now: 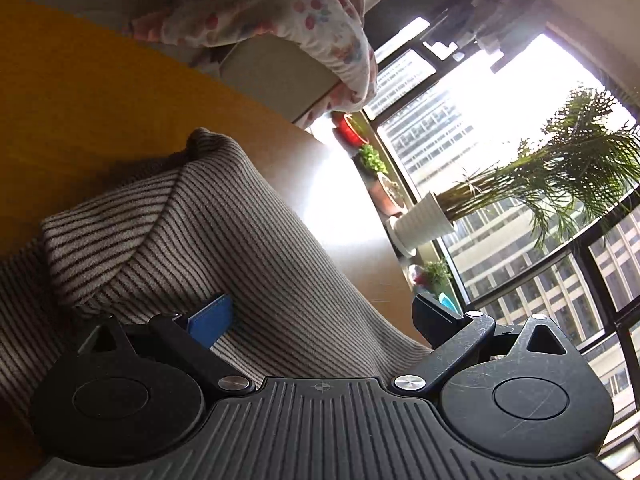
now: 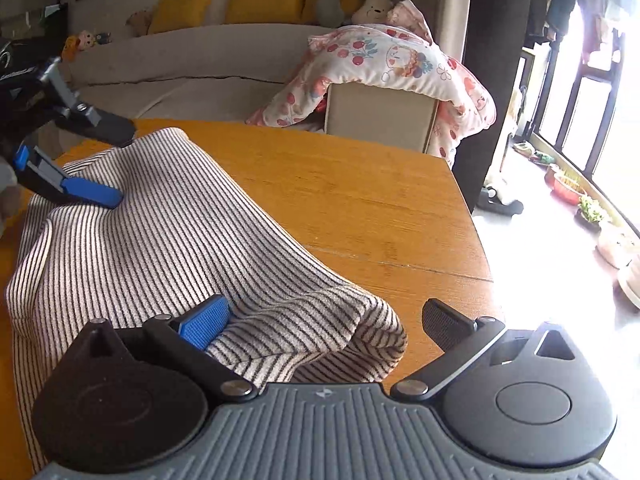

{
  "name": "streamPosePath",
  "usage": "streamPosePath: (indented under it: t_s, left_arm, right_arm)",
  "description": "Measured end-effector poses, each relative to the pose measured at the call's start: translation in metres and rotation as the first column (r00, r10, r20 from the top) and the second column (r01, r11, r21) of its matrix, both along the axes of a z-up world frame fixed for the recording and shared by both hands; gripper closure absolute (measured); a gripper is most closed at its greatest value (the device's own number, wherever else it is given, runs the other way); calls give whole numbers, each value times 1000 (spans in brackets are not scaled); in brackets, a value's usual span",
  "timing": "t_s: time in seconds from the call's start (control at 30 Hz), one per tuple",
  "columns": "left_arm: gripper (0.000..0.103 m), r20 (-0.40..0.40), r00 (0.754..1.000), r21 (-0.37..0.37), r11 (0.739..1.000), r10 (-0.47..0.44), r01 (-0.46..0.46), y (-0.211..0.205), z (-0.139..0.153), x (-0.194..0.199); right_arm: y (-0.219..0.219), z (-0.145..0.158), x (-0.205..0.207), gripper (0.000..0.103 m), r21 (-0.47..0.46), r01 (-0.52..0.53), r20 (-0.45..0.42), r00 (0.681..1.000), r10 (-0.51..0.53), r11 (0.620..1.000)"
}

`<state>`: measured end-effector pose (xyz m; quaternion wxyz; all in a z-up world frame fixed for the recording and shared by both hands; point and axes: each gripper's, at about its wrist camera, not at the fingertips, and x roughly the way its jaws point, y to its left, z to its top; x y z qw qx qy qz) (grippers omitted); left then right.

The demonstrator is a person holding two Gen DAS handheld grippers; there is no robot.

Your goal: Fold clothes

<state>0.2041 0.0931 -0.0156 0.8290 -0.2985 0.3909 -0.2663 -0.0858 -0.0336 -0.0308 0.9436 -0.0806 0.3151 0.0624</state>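
Note:
A beige garment with thin dark stripes (image 2: 160, 240) lies folded over on the orange wooden table (image 2: 360, 200). My right gripper (image 2: 326, 322) is open; the garment's near folded corner lies between its blue pad (image 2: 206, 322) and its black finger, with the pad against the cloth. My left gripper (image 2: 108, 160) is at the garment's far left edge, open, with its blue finger resting on the fabric. In the left wrist view, the striped garment (image 1: 220, 240) bulges up between the left gripper's (image 1: 324, 316) widely spread fingers, above the table (image 1: 80, 100).
A floral quilt (image 2: 400, 68) is draped over a cardboard box (image 2: 380, 116) just behind the table, in front of a sofa (image 2: 180, 64). The table's right edge drops to the floor, where potted plants (image 1: 520, 188) line a large window (image 1: 500, 120).

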Motion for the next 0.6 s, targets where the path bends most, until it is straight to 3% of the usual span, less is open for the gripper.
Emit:
streamPosePath:
  t_s: [0.17, 0.27, 0.33, 0.5, 0.6]
  left_arm:
    - [2, 40, 997, 63, 996, 62, -65, -11, 5, 20]
    - [2, 66, 997, 100, 994, 42, -49, -16, 15, 4]
    - [2, 66, 998, 80, 997, -1, -5, -16, 20, -14]
    - [2, 15, 993, -5, 993, -120, 120, -12, 15, -59]
    - [2, -9, 991, 16, 991, -131, 131, -14, 4, -61]
  right_arm:
    - [13, 0, -3, 0, 59, 41, -36, 999, -38, 997]
    - [11, -2, 1, 0, 119, 31, -72, 997, -22, 992]
    - [6, 0, 2, 0, 140, 13, -77, 997, -2, 990]
    - [-9, 21, 3, 0, 151, -12, 12, 1000, 10, 988]
    - [-4, 19, 9, 0, 84, -33, -13, 999, 35, 996]
